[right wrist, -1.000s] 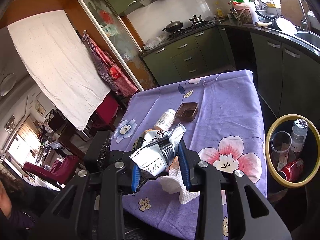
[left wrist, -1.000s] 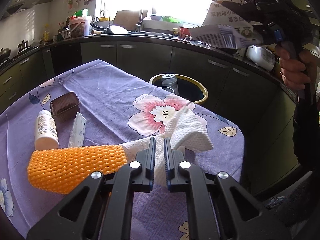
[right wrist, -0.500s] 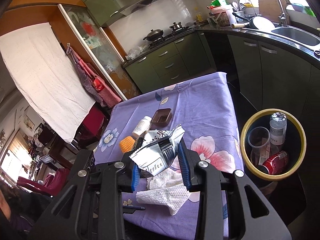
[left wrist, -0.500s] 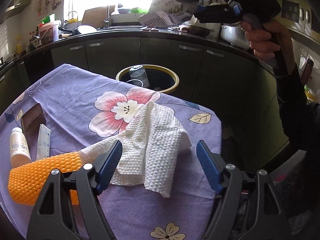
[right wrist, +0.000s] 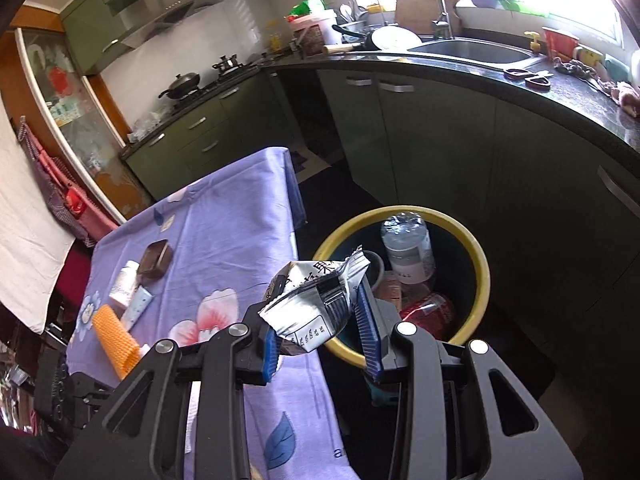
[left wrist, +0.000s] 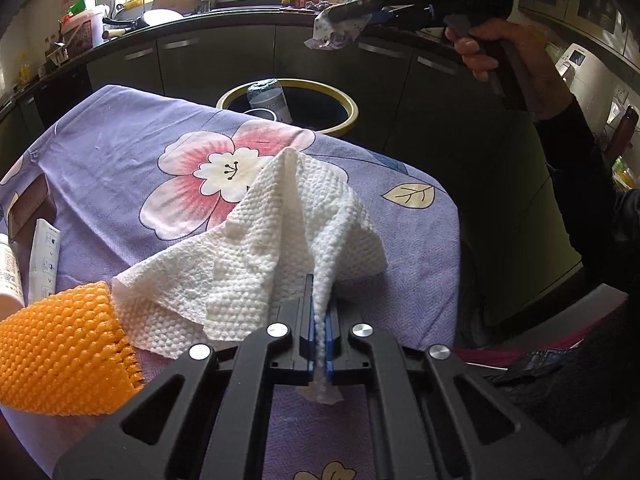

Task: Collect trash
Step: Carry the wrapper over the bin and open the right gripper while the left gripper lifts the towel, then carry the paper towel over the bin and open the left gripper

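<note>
My left gripper [left wrist: 319, 312] is shut on a fold of the white paper towel [left wrist: 256, 256], which lies crumpled on the purple flowered tablecloth [left wrist: 120, 152]. My right gripper [right wrist: 320, 320] is shut on a crumpled silver snack wrapper [right wrist: 316, 304] and holds it in the air over the near rim of the yellow-rimmed trash bin [right wrist: 480, 264]. The bin holds a plastic bottle [right wrist: 406, 250], a clear cup and a red can. In the left wrist view the right gripper [left wrist: 340, 20] with the wrapper hangs above the bin [left wrist: 344, 102].
An orange mesh sleeve [left wrist: 60, 348], a white tube [left wrist: 44, 256], a white bottle [left wrist: 8, 276] and a brown box [left wrist: 28, 204] lie at the table's left. Dark green kitchen cabinets [right wrist: 440, 140] and a sink counter stand behind the bin. The table edge drops off right beside the bin.
My left gripper opened wide, moved in and closed on the paper towel. My right gripper carried the wrapper from over the table towards the bin.
</note>
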